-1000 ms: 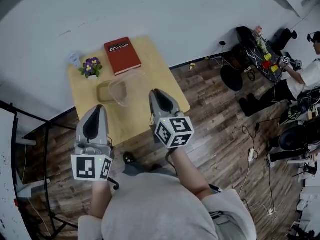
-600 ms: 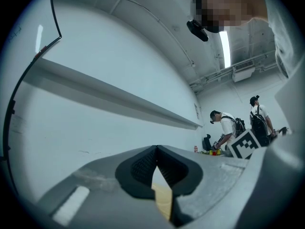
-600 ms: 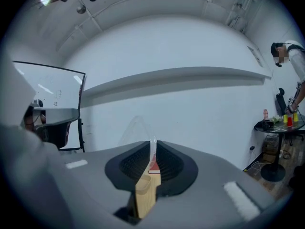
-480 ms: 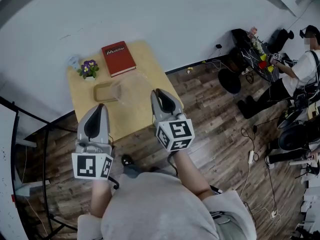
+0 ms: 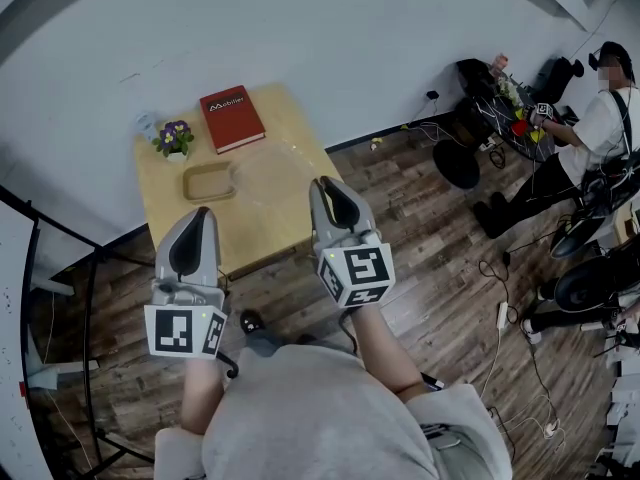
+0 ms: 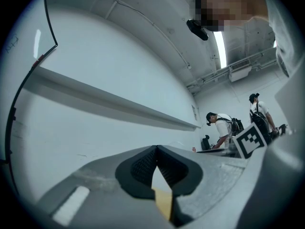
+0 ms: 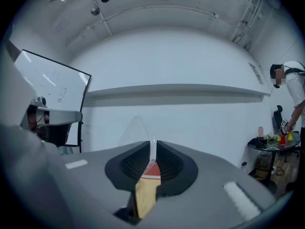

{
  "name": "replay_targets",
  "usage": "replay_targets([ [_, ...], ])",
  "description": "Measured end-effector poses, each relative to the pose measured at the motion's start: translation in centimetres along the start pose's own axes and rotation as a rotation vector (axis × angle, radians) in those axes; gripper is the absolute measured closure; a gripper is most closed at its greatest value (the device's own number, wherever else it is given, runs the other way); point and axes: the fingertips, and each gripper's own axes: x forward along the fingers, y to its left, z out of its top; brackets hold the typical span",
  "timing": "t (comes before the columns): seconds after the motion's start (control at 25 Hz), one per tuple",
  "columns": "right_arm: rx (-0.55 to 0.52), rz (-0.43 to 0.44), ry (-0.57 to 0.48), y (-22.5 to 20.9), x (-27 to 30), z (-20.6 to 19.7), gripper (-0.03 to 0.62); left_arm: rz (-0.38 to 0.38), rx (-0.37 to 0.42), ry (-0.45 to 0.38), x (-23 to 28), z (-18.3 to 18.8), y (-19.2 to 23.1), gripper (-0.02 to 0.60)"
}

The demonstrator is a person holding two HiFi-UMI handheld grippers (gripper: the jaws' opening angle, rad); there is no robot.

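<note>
A clear plastic lid (image 5: 274,166) hangs above the wooden table (image 5: 262,236), just right of a tan tray (image 5: 208,181). My right gripper (image 5: 326,184) is shut on the lid's near edge. In the right gripper view the thin clear lid (image 7: 135,128) rises from between the closed jaws of the right gripper (image 7: 152,150). My left gripper (image 5: 196,216) hovers over the table's near left edge, shut with nothing in it. In its own view the left gripper (image 6: 156,150) points at a white wall.
A red book (image 5: 231,118) and a small pot of purple flowers (image 5: 174,136) sit at the table's far side by the wall. At the right a person (image 5: 603,118) stands by a cluttered round table (image 5: 500,93). Cables lie on the wooden floor (image 5: 450,258). A black frame (image 5: 92,298) stands left.
The right gripper has carried the clear lid to the right, off the tan tray, which now lies uncovered. The left gripper has barely moved.
</note>
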Motion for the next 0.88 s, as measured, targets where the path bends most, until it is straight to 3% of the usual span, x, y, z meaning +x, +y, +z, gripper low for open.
replay_targets([
  [0.88,-0.056,-0.047,-0.039,-2.2,-7.9,1.3,0.554,0.003,-0.001,-0.009,-2.6,0.0,-5.1,0.578],
])
